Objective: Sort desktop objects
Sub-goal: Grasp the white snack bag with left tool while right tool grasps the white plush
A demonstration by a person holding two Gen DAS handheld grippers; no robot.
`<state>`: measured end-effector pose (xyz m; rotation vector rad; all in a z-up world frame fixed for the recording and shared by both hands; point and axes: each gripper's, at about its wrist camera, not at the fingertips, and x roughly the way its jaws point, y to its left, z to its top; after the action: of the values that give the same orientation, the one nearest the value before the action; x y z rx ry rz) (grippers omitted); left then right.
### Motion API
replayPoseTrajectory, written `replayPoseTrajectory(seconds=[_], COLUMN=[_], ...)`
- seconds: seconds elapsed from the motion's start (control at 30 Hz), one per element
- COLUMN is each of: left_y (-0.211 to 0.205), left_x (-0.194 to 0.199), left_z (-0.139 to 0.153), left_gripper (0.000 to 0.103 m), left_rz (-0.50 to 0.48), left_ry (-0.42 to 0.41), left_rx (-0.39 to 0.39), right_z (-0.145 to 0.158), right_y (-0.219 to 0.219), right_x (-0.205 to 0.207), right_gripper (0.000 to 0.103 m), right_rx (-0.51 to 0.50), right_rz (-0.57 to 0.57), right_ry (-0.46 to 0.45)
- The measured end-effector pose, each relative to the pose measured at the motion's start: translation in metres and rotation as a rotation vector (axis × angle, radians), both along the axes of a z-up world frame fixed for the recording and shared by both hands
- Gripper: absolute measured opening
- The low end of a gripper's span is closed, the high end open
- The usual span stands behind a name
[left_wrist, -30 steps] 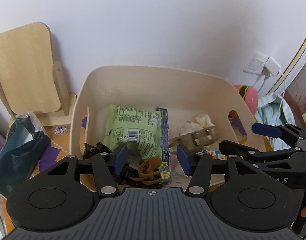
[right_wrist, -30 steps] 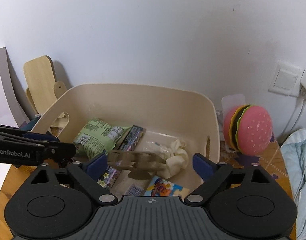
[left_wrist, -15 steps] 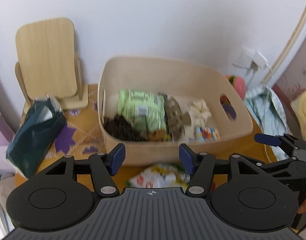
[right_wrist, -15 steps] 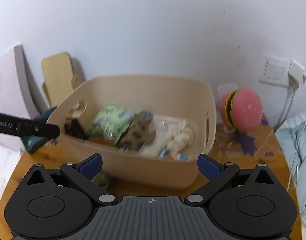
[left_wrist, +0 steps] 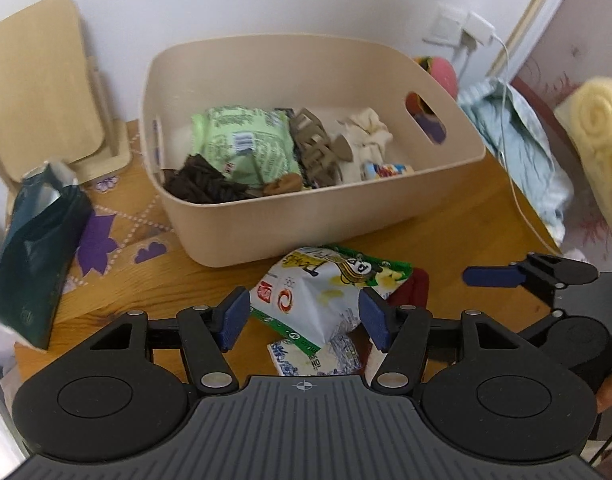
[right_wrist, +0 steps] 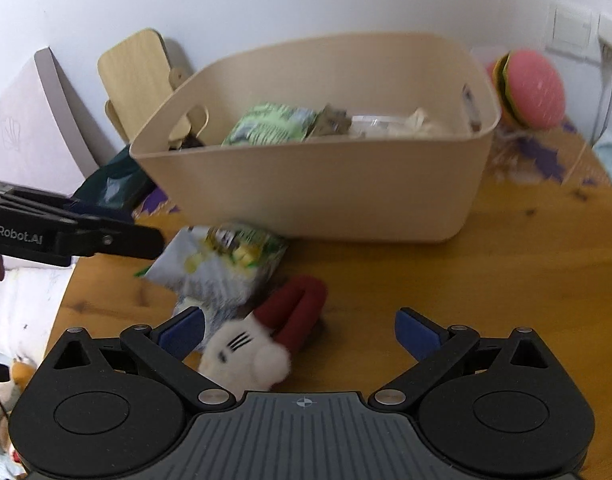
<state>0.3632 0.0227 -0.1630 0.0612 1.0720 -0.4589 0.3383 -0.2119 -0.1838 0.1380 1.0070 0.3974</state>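
A beige bin (left_wrist: 318,208) (right_wrist: 326,200) on the wooden desk holds a green snack pack (left_wrist: 246,144), a brown hair claw (left_wrist: 318,152), a cream cloth (left_wrist: 366,136) and dark items. In front of it lie a white-green snack bag (left_wrist: 318,292) (right_wrist: 222,264), a smaller blue-white packet (left_wrist: 318,356) and a red-and-white plush (right_wrist: 274,328). My left gripper (left_wrist: 304,320) is open just above the snack bag. My right gripper (right_wrist: 300,334) is open, the plush by its left finger.
A dark green bag (left_wrist: 34,240) lies left of the bin. A wooden stand (left_wrist: 38,76) leans at the wall. A pink burger toy (right_wrist: 530,88) sits right of the bin. Cloth and a white cable (left_wrist: 510,140) lie at the desk's right edge.
Both grippers have pulled back and up from inside the bin to the desk in front of it. The brown hair claw that hung between the right fingers now lies in the bin.
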Motion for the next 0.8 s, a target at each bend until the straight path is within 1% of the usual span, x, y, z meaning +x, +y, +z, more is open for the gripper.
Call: replayPoseTrajectory(seconds=[0.07, 0.33, 0.53, 0.6, 0.7, 0.8], left_y=[-0.004, -0.016, -0.025, -0.028, -0.032, -0.033], left_x=[0.003, 0.016, 0.028, 0.031, 0.032, 0.033], left_z=[-0.004, -0.021, -0.039, -0.043, -0.046, -0.050], left_gripper=[0.066, 0.067, 0.069, 0.073, 0.078, 0.081], left_rz=[-0.012, -0.059, -0.063, -0.073, -0.087, -0.081], left_ry=[0.010, 0.048, 0.089, 0.102, 0.096, 0.102], left_rx=[0.010, 0.027, 0.042, 0.033, 0.038, 0.027], right_z=[-0.005, -0.025, -0.031, -0.031, -0.032, -0.034], right_y=[0.006, 0.018, 0.014, 0.011, 0.006, 0.003], right_x=[0.000, 0.001, 0.001, 0.001, 0.000, 0.002], right_gripper=[0.103, 0.103, 0.103, 0.103, 0.103, 0.102], right_rx=[0.000, -0.037, -0.049, -0.060, -0.076, -0.090], right_rz=[-0.003, -0.014, -0.016, -0.015, -0.016, -0.026], right_ry=[0.018, 0.088, 0.097, 0.095, 0.098, 0.104])
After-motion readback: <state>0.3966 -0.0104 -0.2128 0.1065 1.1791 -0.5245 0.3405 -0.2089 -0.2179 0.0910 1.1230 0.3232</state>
